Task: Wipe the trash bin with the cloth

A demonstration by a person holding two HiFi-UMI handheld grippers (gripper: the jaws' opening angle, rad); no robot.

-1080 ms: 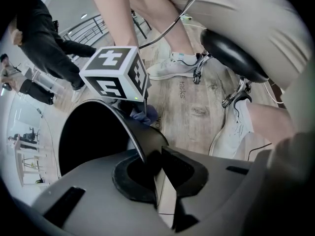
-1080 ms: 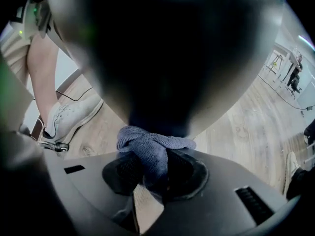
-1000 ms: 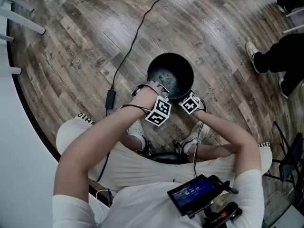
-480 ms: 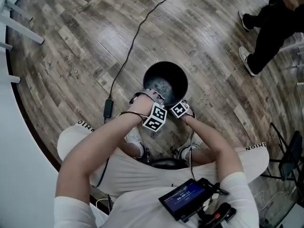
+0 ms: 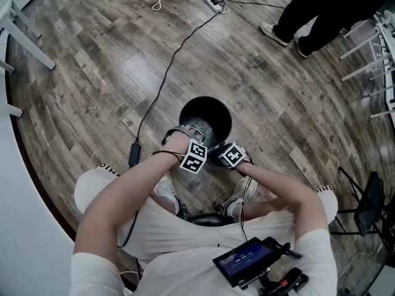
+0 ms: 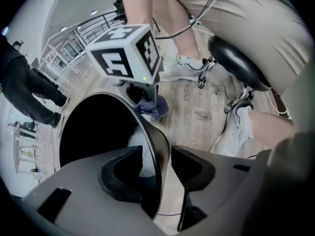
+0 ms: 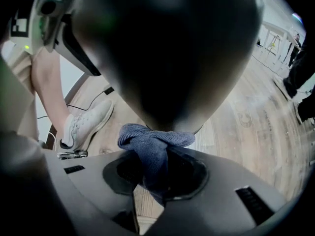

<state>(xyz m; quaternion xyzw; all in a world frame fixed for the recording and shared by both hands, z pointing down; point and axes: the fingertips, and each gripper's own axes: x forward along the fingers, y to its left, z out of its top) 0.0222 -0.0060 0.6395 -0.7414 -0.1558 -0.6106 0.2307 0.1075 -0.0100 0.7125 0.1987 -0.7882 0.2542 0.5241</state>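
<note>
The bin (image 5: 205, 119) is a round black one, standing upright on a grey-brown wood plank floor (image 5: 92, 54) with a fair bit of shine on it. The person sits right by it on a black stool (image 6: 236, 63), with white sneakers (image 5: 244, 193) planted on the boards just short of the bin.

The left gripper (image 6: 157, 166) points down over the bin's near rim. Its jaws have just been opening and stand apart, one inside the bin and one outside. The wall is in the gap between them and the pads aren't squeezing it. The right gripper (image 7: 157, 166) is clamped on the blue cloth (image 7: 152, 141), which bunches up out of the jaws. The cloth sits against the outside of the bin on the near side, just beside the left gripper.

Room stuff: a black cable (image 5: 166, 66) runs across the floor from a power strip (image 5: 215, 4) well beyond the bin. It passes the bin's left side and ends in a small black adapter (image 5: 134, 154) near it. Another person's legs (image 5: 321, 11) in dark trousers are well off past the bin to the right. White table legs (image 5: 24, 36) are far left of the bin and white frames (image 5: 379, 54) are far right. A white wall (image 5: 15, 214) curves along the floor's edge left of the bin.
</note>
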